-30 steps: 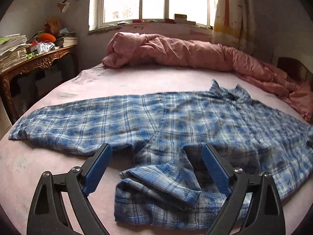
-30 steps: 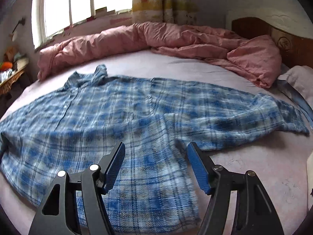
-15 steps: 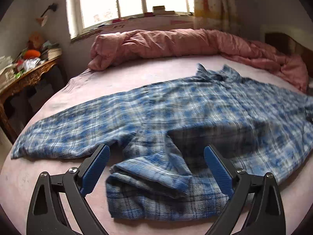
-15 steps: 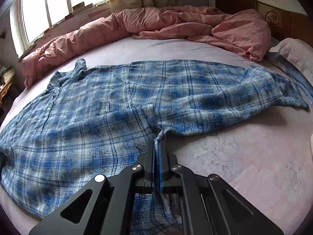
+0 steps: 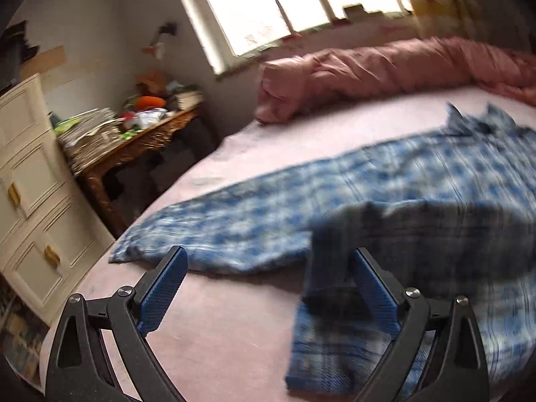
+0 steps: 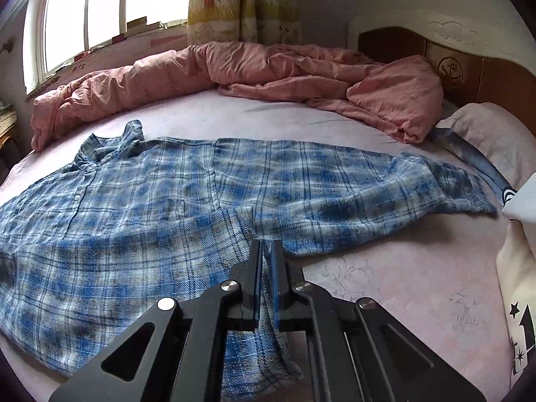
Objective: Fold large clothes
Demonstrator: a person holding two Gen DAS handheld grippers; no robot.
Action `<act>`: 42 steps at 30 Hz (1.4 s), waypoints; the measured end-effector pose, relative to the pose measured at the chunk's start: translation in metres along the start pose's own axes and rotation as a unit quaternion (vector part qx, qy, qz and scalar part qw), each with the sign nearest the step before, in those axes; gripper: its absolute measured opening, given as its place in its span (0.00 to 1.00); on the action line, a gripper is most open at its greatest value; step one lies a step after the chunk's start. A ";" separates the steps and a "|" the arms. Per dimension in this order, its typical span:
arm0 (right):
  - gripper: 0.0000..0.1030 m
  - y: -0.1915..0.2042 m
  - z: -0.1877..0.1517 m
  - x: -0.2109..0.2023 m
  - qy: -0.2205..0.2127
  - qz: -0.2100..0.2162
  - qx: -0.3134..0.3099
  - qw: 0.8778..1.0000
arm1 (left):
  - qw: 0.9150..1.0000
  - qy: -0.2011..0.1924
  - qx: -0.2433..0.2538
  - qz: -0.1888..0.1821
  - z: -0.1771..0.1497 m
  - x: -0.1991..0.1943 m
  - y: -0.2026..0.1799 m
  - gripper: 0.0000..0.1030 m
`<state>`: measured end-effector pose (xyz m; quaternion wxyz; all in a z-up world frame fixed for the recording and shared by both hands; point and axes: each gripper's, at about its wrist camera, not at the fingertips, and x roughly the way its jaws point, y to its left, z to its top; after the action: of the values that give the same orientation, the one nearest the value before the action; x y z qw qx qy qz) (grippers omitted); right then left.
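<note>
A lived-in home bedroom: bed (image 6: pixel 385 288) with carved headboard (image 6: pixel 452 63), rumpled pink duvet (image 6: pixel 268 73), curtained window (image 6: pixel 110 3), cluttered wooden side table (image 5: pixel 144 140), cream cabinet (image 5: pixel 37 201).

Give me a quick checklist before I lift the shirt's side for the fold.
1. Right gripper shut on plaid shirt fabric: ok.
2. Left gripper has a hold: not ok, fingers open, nothing pinched.
3. Shirt spread flat on bed: ok, though the hem near the left gripper is bunched.
4. Pink duvet apart from shirt: ok.
5. Left view sharp enough to aim: not ok, blurred.
</note>
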<state>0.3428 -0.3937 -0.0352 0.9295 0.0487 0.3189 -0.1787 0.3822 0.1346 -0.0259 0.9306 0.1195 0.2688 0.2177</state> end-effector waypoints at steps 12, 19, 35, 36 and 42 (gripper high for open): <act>0.07 0.028 -0.006 -0.011 0.019 0.114 0.000 0.993 | 0.972 0.027 -0.035 -0.232 0.006 -0.021 -0.016 0.83; 0.07 0.116 -0.042 -0.024 0.079 0.234 -0.086 0.965 | 0.918 0.075 0.050 -0.387 -0.006 -0.072 -0.099 0.74; 0.07 0.097 -0.048 0.006 0.122 0.155 -0.074 0.978 | 0.967 0.103 0.068 -0.221 -0.024 -0.043 -0.116 0.79; 0.07 0.092 -0.046 0.008 0.121 0.146 -0.068 0.979 | 0.972 0.097 0.074 -0.200 -0.023 -0.041 -0.113 0.79; 0.07 0.059 -0.038 0.019 0.118 0.079 -0.055 0.988 | 0.986 0.115 0.080 -0.092 -0.024 0.009 -0.053 0.77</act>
<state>0.3559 -0.3370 -0.0778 0.8980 0.0429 0.4306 -0.0795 0.3936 0.0952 -0.0676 0.8972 0.1423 0.4001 0.1210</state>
